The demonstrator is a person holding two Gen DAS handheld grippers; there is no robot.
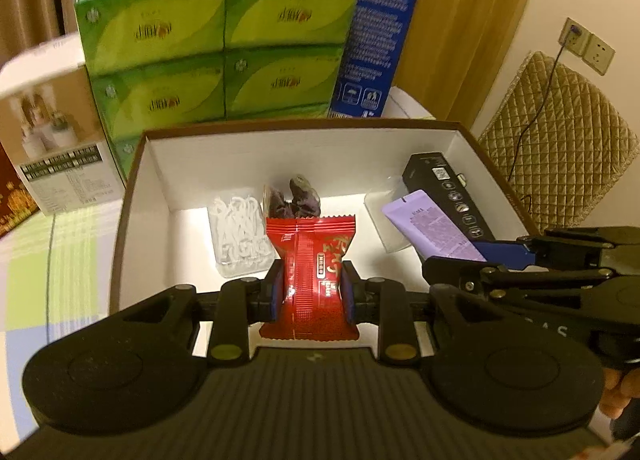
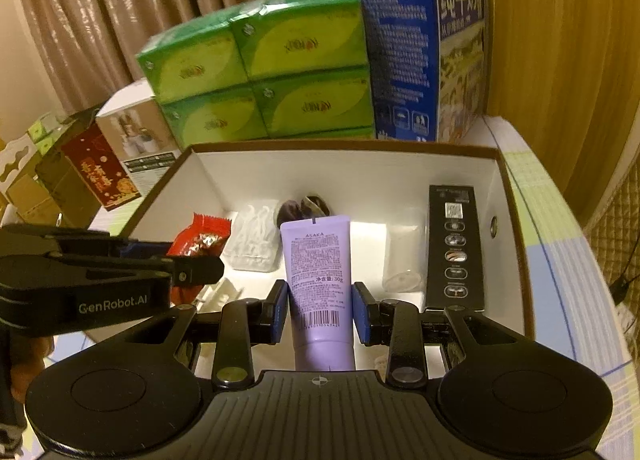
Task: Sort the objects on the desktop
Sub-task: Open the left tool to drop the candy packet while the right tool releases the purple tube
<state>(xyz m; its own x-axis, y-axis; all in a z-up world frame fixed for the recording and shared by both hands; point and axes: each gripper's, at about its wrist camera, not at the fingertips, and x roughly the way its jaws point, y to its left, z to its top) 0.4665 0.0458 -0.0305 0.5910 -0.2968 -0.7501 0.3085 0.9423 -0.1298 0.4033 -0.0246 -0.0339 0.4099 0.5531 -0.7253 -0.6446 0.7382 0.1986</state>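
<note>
My left gripper (image 1: 312, 290) is shut on a red snack packet (image 1: 310, 260) and holds it over the near part of a white-lined box (image 1: 280, 139). The packet also shows in the right wrist view (image 2: 198, 238). My right gripper (image 2: 320, 308) has a purple tube (image 2: 320, 272) between its blue pads, with small gaps at both sides; the tube also shows in the left wrist view (image 1: 430, 227). Inside the box lie a clear bag of white picks (image 1: 236, 232), a dark snack bag (image 1: 292, 197), a black carton (image 2: 456, 244) and a clear lid (image 2: 402, 280).
Green tissue packs (image 1: 216, 43) and a blue milk carton (image 2: 416, 51) stand behind the box. A white product box (image 1: 56, 139) and a red box (image 2: 100, 167) sit to the left. A quilted chair back (image 1: 556, 131) and wall sockets (image 1: 588, 43) are at the right.
</note>
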